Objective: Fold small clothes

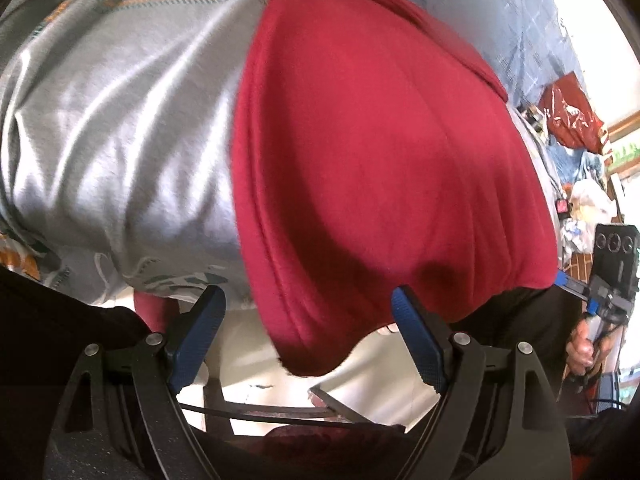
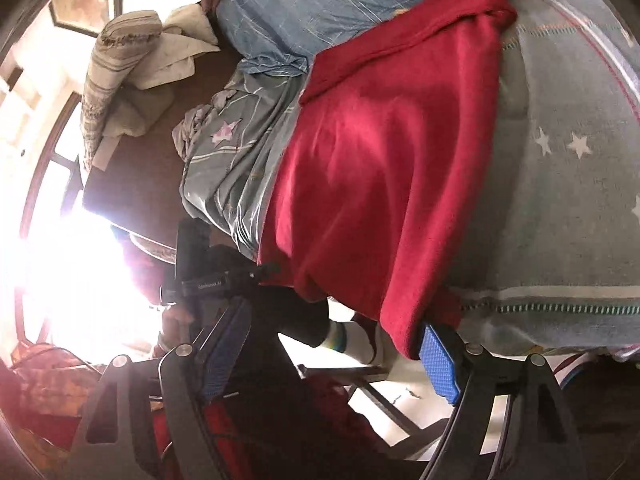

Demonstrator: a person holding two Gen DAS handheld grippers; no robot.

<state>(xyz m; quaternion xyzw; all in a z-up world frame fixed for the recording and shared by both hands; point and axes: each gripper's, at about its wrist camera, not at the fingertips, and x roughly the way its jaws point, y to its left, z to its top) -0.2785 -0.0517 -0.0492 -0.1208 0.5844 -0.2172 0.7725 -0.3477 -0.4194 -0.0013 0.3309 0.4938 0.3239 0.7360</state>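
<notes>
A red garment [image 1: 384, 184] lies draped over a grey bedsheet [image 1: 120, 140], its lower edge hanging off the bed's side. The left claw [image 1: 308, 316] stands wide apart, its blue pads [image 1: 420, 344] flanking that hanging hem, gripping nothing. The right claw [image 1: 612, 272] shows at the right edge.

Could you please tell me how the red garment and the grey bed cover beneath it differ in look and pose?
The red garment is plain, while the grey bed cover carries white stars and stitched stripes. The red garment lies on top with its edge hanging over the bedside; the grey bed cover is spread beneath it. Both are soft, creased cloth.
</notes>
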